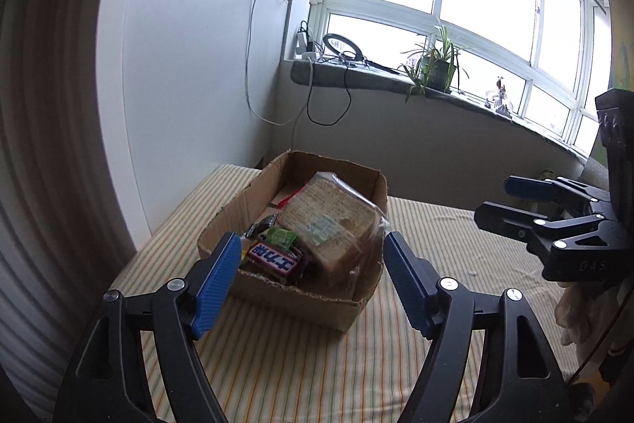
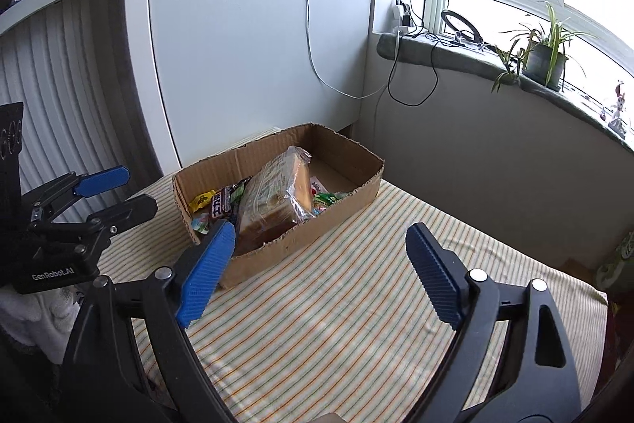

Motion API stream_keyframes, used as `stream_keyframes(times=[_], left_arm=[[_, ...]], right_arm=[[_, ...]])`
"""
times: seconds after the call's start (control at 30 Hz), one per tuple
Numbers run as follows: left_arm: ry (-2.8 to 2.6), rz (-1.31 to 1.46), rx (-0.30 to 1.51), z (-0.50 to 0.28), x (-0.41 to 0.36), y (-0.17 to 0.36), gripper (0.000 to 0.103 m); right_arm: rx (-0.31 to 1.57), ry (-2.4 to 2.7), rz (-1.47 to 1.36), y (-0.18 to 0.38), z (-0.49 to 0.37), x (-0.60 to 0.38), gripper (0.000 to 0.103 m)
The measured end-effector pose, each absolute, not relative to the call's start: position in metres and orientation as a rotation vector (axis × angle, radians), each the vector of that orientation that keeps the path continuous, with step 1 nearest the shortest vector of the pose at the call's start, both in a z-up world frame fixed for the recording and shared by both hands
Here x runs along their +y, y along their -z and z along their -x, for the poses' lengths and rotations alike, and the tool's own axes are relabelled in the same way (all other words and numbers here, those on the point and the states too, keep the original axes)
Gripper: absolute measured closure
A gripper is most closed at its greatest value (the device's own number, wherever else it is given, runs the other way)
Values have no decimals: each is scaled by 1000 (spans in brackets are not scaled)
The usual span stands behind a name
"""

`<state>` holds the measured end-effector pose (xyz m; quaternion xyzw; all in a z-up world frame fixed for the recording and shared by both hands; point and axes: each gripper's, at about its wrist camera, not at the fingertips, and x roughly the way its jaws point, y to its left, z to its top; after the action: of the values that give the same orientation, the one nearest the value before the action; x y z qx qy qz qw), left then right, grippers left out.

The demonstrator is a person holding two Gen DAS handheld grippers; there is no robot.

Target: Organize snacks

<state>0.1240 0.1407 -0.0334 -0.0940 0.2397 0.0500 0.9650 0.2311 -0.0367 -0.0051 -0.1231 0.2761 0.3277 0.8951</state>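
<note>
An open cardboard box (image 1: pixel 233 209) (image 2: pixel 340 201) stands on the striped table cover. In it lie a bagged loaf of sliced bread (image 1: pixel 329 221) (image 2: pixel 273 193), a dark snack bar with white lettering (image 1: pixel 273 260) (image 2: pixel 218 205), a green packet (image 1: pixel 281 236) and several small sweets (image 2: pixel 325 199). My left gripper (image 1: pixel 311 284) is open and empty, just in front of the box. It also shows in the right wrist view (image 2: pixel 119 191). My right gripper (image 2: pixel 317 272) is open and empty, back from the box's near right side. It also shows in the left wrist view (image 1: pixel 503 199).
The striped cover (image 1: pixel 301 363) (image 2: pixel 376 324) spreads in front of and to the right of the box. A white panel (image 2: pixel 245 46) stands behind it. A windowsill (image 1: pixel 376 78) holds a potted plant (image 1: pixel 436 66), cables and a ring light. A figurine (image 1: pixel 500 98) stands further right.
</note>
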Motion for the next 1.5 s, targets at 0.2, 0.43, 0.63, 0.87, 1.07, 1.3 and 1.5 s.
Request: stream_keyframes(times=[0.2, 0.43, 0.63, 0.87, 1.07, 1.3, 1.5], left_arm=[[-135, 161, 519, -106, 126, 41, 22], [-198, 173, 492, -86, 120, 33, 21], [-225, 185, 477, -75, 122, 30, 20], [-214, 201, 483, -75, 120, 31, 20], [-217, 199, 480, -74, 118, 30, 20], [-210, 197, 485, -75, 116, 32, 20], [-208, 187, 482, -74, 112, 30, 20]], right_arm=[[559, -607, 237, 15, -198, -49, 12], [579, -567, 125, 27, -170, -67, 12], [561, -546, 146, 25, -157, -67, 12], [568, -550, 137, 22, -155, -68, 12], [568, -540, 129, 22, -154, -71, 12], [558, -535, 132, 21, -152, -73, 12], [562, -533, 127, 22, -153, -74, 12]])
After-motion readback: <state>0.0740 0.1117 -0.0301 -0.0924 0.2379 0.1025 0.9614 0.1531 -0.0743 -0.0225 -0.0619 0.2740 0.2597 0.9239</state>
